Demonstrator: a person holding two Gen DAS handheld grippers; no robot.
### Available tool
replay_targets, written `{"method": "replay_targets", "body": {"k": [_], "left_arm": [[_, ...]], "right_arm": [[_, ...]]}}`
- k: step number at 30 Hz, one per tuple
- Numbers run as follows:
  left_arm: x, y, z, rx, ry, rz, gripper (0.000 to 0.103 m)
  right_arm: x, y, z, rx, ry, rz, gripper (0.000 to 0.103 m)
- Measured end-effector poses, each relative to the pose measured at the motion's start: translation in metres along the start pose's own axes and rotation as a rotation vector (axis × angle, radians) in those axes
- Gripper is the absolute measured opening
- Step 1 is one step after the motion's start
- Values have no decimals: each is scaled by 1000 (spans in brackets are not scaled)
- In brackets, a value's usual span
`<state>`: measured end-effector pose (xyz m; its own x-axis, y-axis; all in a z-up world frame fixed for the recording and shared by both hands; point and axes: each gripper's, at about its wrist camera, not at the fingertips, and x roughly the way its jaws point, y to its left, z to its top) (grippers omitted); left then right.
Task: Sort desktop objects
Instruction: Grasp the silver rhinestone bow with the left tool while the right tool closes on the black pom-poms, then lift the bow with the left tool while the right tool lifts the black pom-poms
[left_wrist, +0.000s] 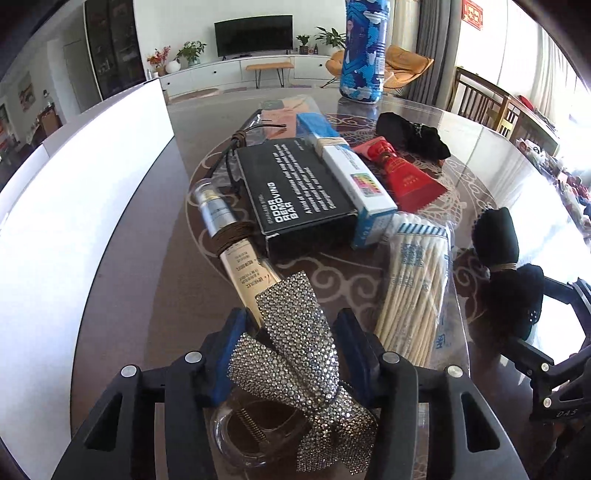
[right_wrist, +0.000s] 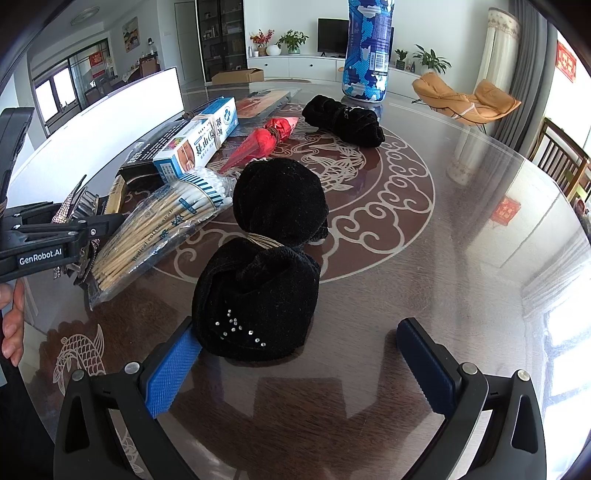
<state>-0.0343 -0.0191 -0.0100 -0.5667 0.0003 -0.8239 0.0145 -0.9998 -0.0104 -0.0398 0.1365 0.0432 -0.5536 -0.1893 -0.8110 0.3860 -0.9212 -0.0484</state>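
While the left claw (left_wrist: 291, 354) closes its blue pads on a rhinestone-covered bow hair clip (left_wrist: 295, 354) at the desk's (right_wrist: 424, 295) near edge, silver and glittering; the right claw (right_wrist: 299, 365) gapes wide, empty, beside a black velvet bundle (right_wrist: 258, 295).

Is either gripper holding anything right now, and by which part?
Left gripper has the rhinestone bow clip between its jaws, around the bow's middle; contact unclear. Right gripper: open, empty.

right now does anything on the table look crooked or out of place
Mostly ordinary clutter. The blue-and-white box lies askew, propped on the black box rather than flat. The rhinestone hair clip sits tilted between the left gripper pads.
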Motion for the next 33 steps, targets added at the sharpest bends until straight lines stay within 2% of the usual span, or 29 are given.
{"method": "replay_targets", "body": {"k": [10,13,20,22,24,26,33], "left_arm": [[-1,-75,-1,121,-27,-84,51],[-3,-72,-4,106,-25,-85,50],[-13,-43,-18,66,-20,-43,52],[-15,-35,-22,51,-18,-33,57],[-14,-29,-25,39,-12,-19,76],[-14,-23,-29,24,-12,-12,84],[-16,-18,-34,27,-22,-12,90]], "right_arm": [[-7,-64,-8,106,9,-73,103],[-8,-76,-10,109,6,-74,103],[-9,-77,-11,96,2,-70,103],[-9,-77,-11,97,2,-70,103],[-10,-76,-12,97,1,-71,103],[-10,-75,-13,98,1,-73,103],[-10,-72,-14,103,1,-73,103]]}}
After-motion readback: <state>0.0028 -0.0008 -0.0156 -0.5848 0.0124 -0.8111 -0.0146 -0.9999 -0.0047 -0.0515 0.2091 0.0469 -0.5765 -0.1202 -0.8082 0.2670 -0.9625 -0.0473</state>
